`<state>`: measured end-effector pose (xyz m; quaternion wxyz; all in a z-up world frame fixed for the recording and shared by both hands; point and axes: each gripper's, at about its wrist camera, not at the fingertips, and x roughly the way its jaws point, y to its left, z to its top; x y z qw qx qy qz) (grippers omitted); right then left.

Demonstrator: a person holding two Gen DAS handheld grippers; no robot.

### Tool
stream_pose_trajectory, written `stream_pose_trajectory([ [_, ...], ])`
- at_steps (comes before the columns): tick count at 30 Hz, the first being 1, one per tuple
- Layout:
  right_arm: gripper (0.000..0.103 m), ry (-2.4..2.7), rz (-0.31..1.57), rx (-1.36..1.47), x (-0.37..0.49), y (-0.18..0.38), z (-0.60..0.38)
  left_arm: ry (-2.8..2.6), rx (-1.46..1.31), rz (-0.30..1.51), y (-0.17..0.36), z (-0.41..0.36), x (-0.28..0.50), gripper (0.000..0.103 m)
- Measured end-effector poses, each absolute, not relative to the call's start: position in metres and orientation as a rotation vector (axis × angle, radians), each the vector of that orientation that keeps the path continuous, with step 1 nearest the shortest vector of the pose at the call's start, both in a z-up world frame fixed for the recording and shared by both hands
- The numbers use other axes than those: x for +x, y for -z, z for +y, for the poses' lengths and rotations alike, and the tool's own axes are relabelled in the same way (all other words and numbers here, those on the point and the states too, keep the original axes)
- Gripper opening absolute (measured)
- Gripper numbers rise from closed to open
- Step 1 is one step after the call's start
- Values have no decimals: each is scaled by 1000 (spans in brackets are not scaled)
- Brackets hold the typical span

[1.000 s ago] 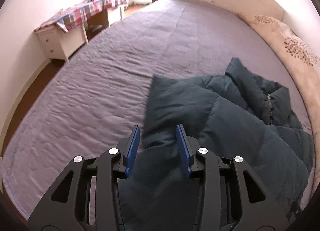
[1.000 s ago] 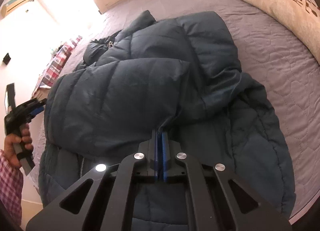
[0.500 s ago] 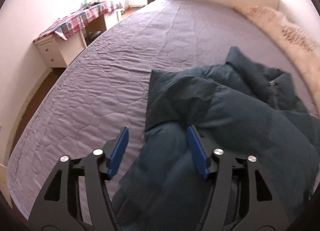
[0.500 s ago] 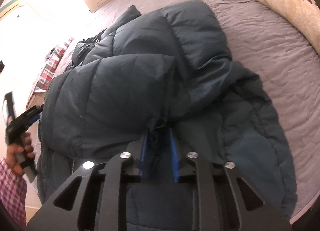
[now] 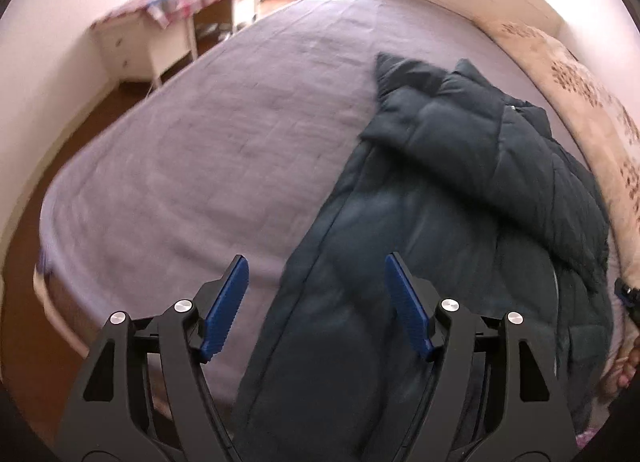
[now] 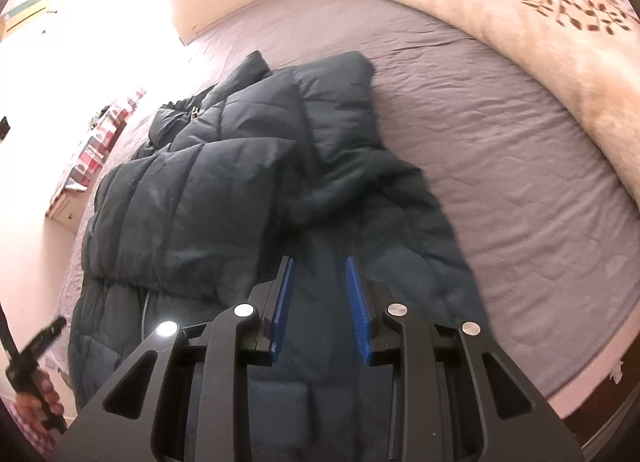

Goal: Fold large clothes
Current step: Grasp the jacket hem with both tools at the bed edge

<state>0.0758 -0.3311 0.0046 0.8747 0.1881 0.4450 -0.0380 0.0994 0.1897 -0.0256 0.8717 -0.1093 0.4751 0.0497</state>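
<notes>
A dark teal puffer jacket [image 5: 452,198] lies on the purple quilted bed [image 5: 224,150], its sleeves folded across the body. It also shows in the right wrist view [image 6: 208,190]. My left gripper [image 5: 316,274] is open and empty, raised above the jacket's lower left edge. My right gripper [image 6: 319,278] is open and empty above the jacket's lower part. The left gripper also shows at the left edge of the right wrist view [image 6: 36,346], held in a hand.
A beige blanket with a leaf print [image 6: 552,22] lies along the bed's far side. A white desk with a plaid cloth [image 5: 168,22] stands by the wall past the bed. The wooden floor [image 5: 24,246] shows at the left.
My right gripper has opened and let go of the jacket fold. My left gripper has opened wider and drawn back. Both grippers have risen away from the jacket.
</notes>
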Motion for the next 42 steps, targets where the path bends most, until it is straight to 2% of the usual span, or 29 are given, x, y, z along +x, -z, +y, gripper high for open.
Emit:
stream_pose_trajectory([
  [3,32,82,930,394,55,-7,-342,-114,-278,1021,32,205,76,71],
  [6,44,81,934,400,33,-7,-352,-116,-288,1041,37,214,56,71],
  [13,61,44,952,435,-13,-3,-369,-40,-318,1109,54,219,28,72],
  [18,63,24,994,502,-43,10,-381,10,-325,1154,70,218,8,72],
  [22,69,-30,1056,560,-65,26,-381,75,-350,1185,80,214,-7,72],
  [31,73,-83,1212,564,-78,56,-377,135,-411,1239,107,208,-9,71],
  [38,73,-134,1314,564,-84,78,-375,251,-539,1238,112,208,-15,31],
  [41,72,-180,1309,520,-82,78,-368,272,-502,1222,106,199,-14,21],
  [42,58,-204,1315,516,-80,79,-365,273,-498,1220,105,198,-14,19],
])
